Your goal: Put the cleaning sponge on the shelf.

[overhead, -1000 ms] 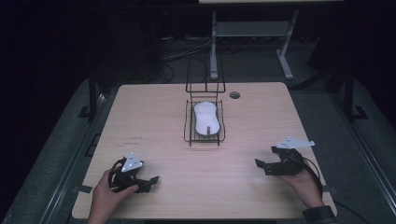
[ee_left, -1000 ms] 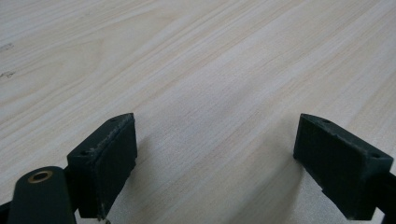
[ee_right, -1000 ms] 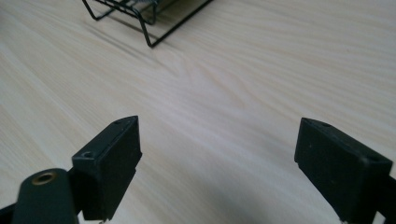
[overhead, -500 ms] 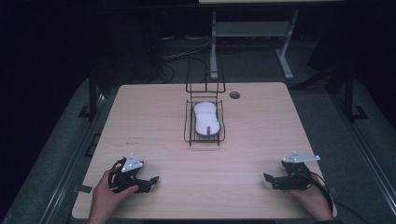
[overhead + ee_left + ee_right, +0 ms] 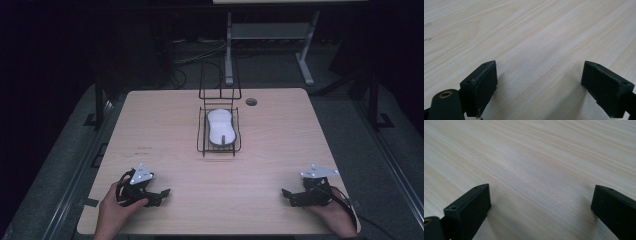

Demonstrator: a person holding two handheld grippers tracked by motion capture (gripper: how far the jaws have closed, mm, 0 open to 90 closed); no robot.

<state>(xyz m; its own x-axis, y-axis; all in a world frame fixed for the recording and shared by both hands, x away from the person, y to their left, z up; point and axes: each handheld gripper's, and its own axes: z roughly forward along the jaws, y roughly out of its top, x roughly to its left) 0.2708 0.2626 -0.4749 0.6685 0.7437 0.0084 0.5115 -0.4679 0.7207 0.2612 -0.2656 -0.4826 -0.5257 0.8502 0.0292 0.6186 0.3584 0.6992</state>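
Left gripper [image 5: 159,195] jaws wide, empty, low over table [image 5: 280,140] | right gripper [image 5: 291,196] same | white object, perhaps a computer mouse [image 5: 221,126], in wire basket [image 5: 202,140] mid-table, well apart | step: probably waiting; next needs a forward reach.

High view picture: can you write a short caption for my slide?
A white mouse lies in a wire basket while two open grippers, left and right, rest near the table's front edge.
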